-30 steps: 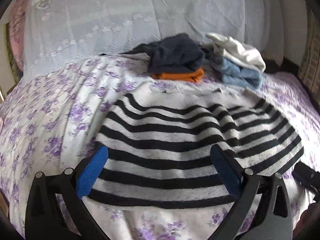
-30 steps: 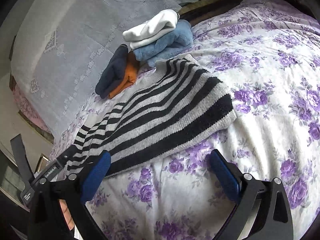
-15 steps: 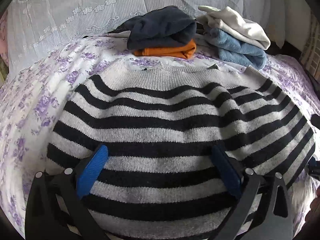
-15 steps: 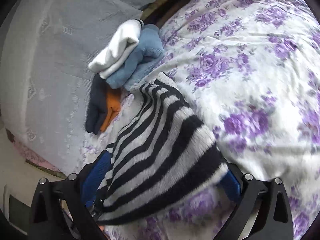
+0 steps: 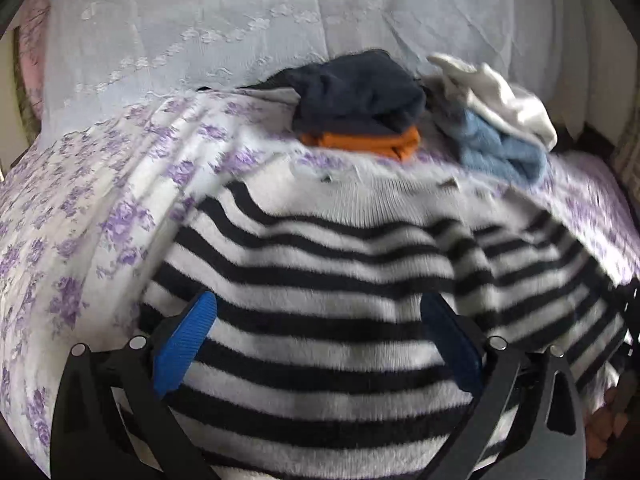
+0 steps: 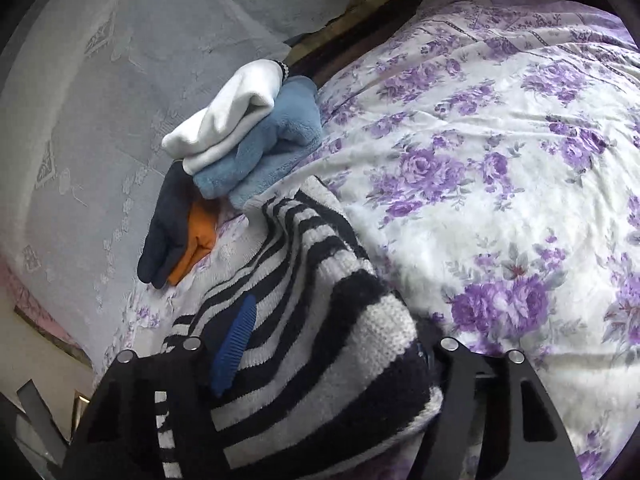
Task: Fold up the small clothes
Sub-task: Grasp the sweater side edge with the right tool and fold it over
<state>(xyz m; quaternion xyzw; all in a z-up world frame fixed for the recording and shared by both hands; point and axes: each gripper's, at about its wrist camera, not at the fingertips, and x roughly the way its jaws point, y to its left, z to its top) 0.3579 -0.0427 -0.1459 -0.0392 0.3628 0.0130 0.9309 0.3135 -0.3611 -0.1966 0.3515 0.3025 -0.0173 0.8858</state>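
A black-and-grey striped knit sweater (image 5: 320, 292) lies on the floral bedspread (image 5: 80, 208). My left gripper (image 5: 320, 344) is open, its blue pads wide apart over the sweater's lower part. In the right wrist view the sweater (image 6: 320, 320) is bunched and lifted between the jaws of my right gripper (image 6: 332, 344). The left blue pad (image 6: 234, 344) presses the cloth; the right pad is hidden under the fabric. The jaws have narrowed on the sweater's edge.
Folded clothes sit at the head of the bed: a navy piece (image 5: 360, 96) on an orange one (image 5: 368, 144), and a white piece (image 5: 500, 100) on a blue fleece (image 5: 500, 156). A pale lace cover (image 5: 240, 20) lies behind. The bedspread (image 6: 500, 200) stretches to the right.
My right gripper has closed on the sweater's edge and lifted it, bunching the cloth. The left gripper has pulled back a little over the sweater and stays open.
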